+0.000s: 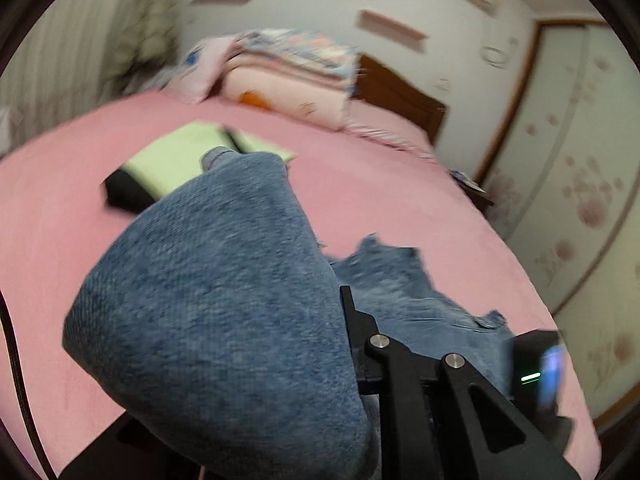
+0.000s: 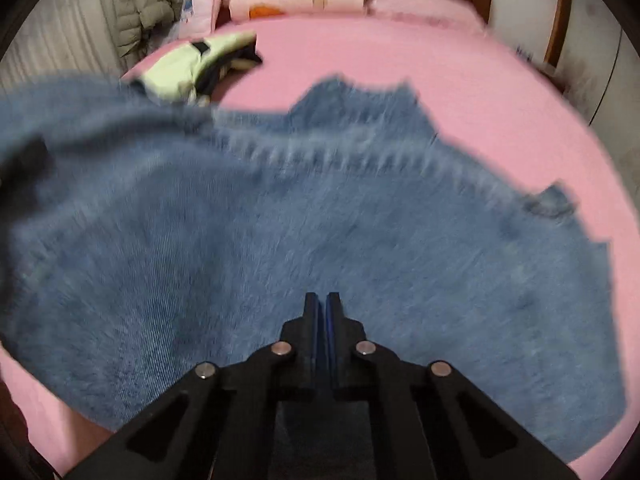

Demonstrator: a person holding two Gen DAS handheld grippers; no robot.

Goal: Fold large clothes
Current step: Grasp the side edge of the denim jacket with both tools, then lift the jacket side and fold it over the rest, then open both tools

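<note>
The blue garment (image 2: 320, 220) lies spread on the pink bed (image 2: 480, 80). The right gripper (image 2: 321, 308) fingers are pressed together on its near edge. The left gripper (image 1: 352, 312) fingers pinch a lifted fold. Near the pillows (image 1: 288, 96) lies a green folded garment (image 1: 176, 160).

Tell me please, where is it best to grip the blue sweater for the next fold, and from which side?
Probably at its near hem. The blue sweater lies spread on the pink bed, collar toward the pillows, so the near hem is a thin free edge. Come from above and the near side, as the right gripper does. The left gripper already holds one side lifted.
</note>
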